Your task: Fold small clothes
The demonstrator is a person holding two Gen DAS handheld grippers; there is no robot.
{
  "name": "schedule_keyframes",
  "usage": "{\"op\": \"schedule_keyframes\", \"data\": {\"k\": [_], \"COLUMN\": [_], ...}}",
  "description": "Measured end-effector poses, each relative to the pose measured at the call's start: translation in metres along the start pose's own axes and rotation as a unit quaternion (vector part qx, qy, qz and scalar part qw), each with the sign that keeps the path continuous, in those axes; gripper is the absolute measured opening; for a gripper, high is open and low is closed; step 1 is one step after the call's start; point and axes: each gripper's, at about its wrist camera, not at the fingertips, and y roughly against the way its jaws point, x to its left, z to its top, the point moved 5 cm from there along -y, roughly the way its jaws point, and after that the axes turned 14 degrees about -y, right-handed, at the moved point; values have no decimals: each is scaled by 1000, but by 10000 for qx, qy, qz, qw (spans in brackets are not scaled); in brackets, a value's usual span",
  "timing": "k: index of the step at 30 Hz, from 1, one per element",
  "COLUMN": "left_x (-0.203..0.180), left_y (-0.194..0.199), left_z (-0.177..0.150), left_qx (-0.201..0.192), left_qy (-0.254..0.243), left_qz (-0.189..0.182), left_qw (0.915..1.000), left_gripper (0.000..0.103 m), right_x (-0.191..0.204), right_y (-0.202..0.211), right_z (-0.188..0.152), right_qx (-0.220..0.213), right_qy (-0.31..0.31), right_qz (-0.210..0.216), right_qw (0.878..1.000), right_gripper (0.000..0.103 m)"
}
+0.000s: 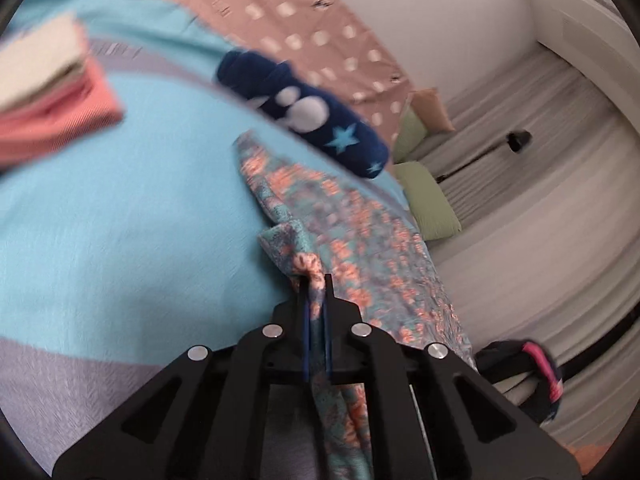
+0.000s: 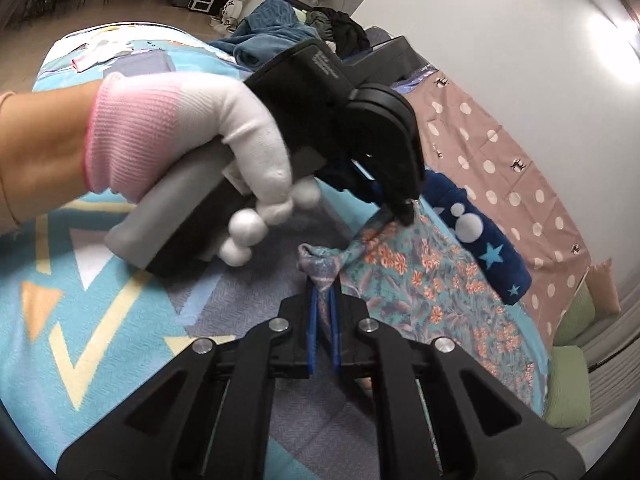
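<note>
A small floral garment (image 1: 352, 236) in teal with orange flowers lies on the blue blanket (image 1: 120, 208). My left gripper (image 1: 316, 280) is shut on one bunched corner of it. In the right wrist view the floral garment (image 2: 432, 280) spreads to the right, and my right gripper (image 2: 324, 284) is shut on another bunched corner. The left gripper (image 2: 404, 212), held by a gloved hand (image 2: 192, 128), pinches the cloth just above and right of the right gripper. The two grippers are close together.
A navy garment with white dots and stars (image 1: 308, 116) (image 2: 476, 236) lies beyond the floral one. A folded stack of pink and beige clothes (image 1: 52, 84) is at the left. A brown dotted sheet (image 2: 516, 176), green cushions (image 1: 432, 208) and a clothes heap (image 2: 280, 28) lie around.
</note>
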Motion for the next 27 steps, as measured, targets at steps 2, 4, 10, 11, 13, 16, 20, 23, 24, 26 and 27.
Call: {"op": "schedule_keyframes", "data": {"k": [2,4,10,11,13,16,20,23,24,26,27], "left_x": [5,6,0,-2,-6,-5,-3,-3,-3,-2,-2], "left_y": [4,11,3,-1,-6,-11,-17,-22,-24,-27,-28], "left_z": [-4,-4,-1,-1,-1,2,7,10,11,13,14], "left_qx": [-12,-85,148,198,259,285,293,297,295,293,294], "left_qy": [205,196,171,124,-46,-72,-84,-109,-114,-116,-118], "left_qz": [-70,-17,-104,-105,-46,-89,-106,-119,-140,-172,-193], "left_qw": [9998,9998,9997,9997,9996,9995,9995,9994,9994,9994,9993], "left_gripper": [7,24,50,50,50,51,51,51,51,51,51], "right_x": [-2,-3,-4,-6,-9,-15,-16,-15,-15,-13,-12], "right_y": [-9,-4,3,-1,-7,-11,-18,-22,-23,-26,-27], "right_z": [-8,-10,-13,-13,-14,-14,-12,-10,-9,-7,-7], "right_qx": [198,114,-33,48,186,290,319,311,308,298,292], "right_qy": [-21,2,124,39,-119,-327,-381,-393,-389,-364,-343], "right_qz": [49,47,-84,-123,-139,-81,-94,-117,-141,-199,-234], "right_qw": [9998,9999,9999,9999,9997,9990,9987,9987,9987,9987,9987], "right_gripper": [7,31,54,54,54,54,54,54,54,54,54]}}
